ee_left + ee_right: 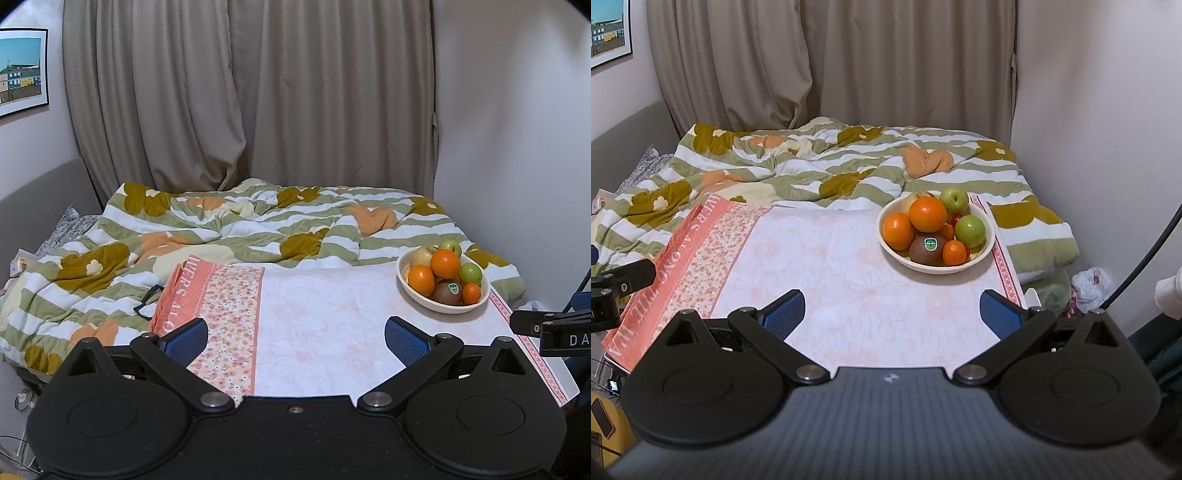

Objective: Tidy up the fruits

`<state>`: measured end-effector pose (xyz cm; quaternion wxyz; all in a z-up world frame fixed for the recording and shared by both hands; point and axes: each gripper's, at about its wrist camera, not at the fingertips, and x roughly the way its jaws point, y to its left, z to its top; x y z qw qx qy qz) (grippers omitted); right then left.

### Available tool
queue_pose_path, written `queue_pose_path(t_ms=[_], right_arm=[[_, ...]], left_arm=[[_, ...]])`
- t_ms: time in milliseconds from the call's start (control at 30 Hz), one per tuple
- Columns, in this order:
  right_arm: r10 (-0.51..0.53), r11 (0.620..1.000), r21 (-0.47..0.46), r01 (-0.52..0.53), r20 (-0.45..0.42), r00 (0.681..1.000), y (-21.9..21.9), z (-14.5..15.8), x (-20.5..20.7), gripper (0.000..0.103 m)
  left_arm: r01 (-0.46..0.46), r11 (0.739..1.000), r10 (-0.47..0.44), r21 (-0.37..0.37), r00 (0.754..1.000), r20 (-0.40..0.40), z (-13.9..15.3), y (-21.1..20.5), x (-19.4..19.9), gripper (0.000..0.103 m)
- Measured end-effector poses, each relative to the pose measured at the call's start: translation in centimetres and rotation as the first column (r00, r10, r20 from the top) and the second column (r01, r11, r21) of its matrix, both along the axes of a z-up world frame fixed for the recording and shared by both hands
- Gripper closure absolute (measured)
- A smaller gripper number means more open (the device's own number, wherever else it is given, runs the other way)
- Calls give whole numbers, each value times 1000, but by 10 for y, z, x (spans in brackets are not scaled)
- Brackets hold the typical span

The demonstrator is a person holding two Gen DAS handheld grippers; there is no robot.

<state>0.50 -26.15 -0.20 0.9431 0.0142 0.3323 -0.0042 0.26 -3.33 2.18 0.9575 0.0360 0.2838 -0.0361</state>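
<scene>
Cream-coloured bowl [987, 246] piled with fruit, sitting on the far right part of a floral tablecloth [849, 280], with a rumpled duvet [820, 166] just behind. Heaped inside: a large orange [927, 214] on top, a second orange [898, 231] to its left, a small mandarin [954, 252] at the front, a brown kiwi [927, 251] bearing a green sticker, a green apple [970, 231] on the right, another greenish apple [954, 198] at the back, plus a pale fruit and something small and red half hidden (too buried to name). No fruit visible loose on the cloth.

Left gripper [295, 338] spread wide, holding nothing, hovering over the near edge of the cloth. Right gripper [892, 314] likewise spread and empty, bowl ahead and slightly right of it.

Step in hand: hard to settle. Fits either a heap waiting to be sorted out onto the cloth, or fruit gathered in and done. No move called for with confidence; any reach into the pile would want care, round fruit stacked loosely being apt to roll.
</scene>
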Motion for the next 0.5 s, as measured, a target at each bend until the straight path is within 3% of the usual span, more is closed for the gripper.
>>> queue_pose_path(t_ms=[500], right_arm=[[-3,1000,2,3,-9,1000,-1,-2,3,0]], left_arm=[[8,1000,-8,-1,1000,-13,-3,1,7,0]])
